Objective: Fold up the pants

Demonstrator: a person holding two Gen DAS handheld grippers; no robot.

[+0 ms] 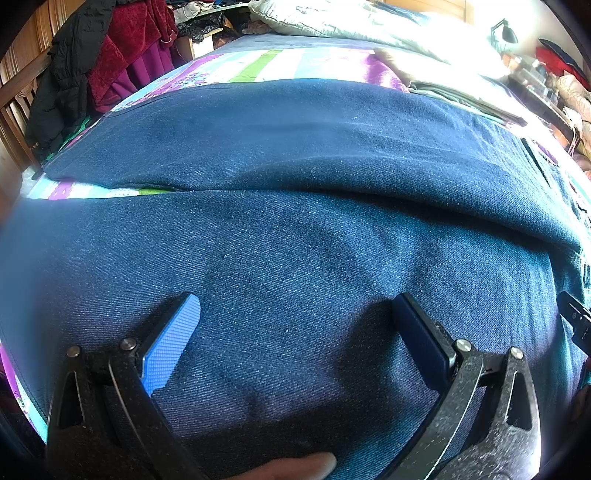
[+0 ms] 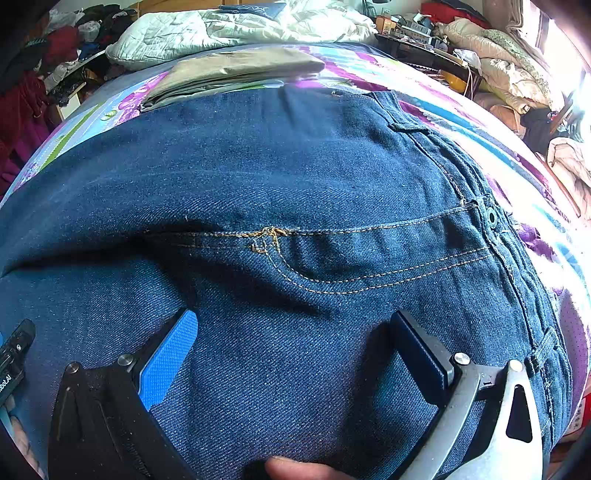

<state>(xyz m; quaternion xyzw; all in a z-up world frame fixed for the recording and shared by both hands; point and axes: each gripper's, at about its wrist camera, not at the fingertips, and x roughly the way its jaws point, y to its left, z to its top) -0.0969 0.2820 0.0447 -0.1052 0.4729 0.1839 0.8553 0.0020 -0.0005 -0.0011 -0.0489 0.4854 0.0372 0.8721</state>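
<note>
Cluttered bedroom; jeans [image 2: 280, 177] lie flat across the bed [image 1: 258, 64], filling both frames. Left gripper [image 1: 295, 314] and right gripper [image 2: 295, 332] hover wide open, empty. Likely pre-fold: next, pinch the near edge.

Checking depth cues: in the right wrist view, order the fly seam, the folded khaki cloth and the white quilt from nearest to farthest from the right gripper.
From the right gripper:
1. Fly seam, on the jeans just ahead.
2. Folded khaki cloth, beyond the jeans, left of centre.
3. White quilt, at the bed's far end.
</note>
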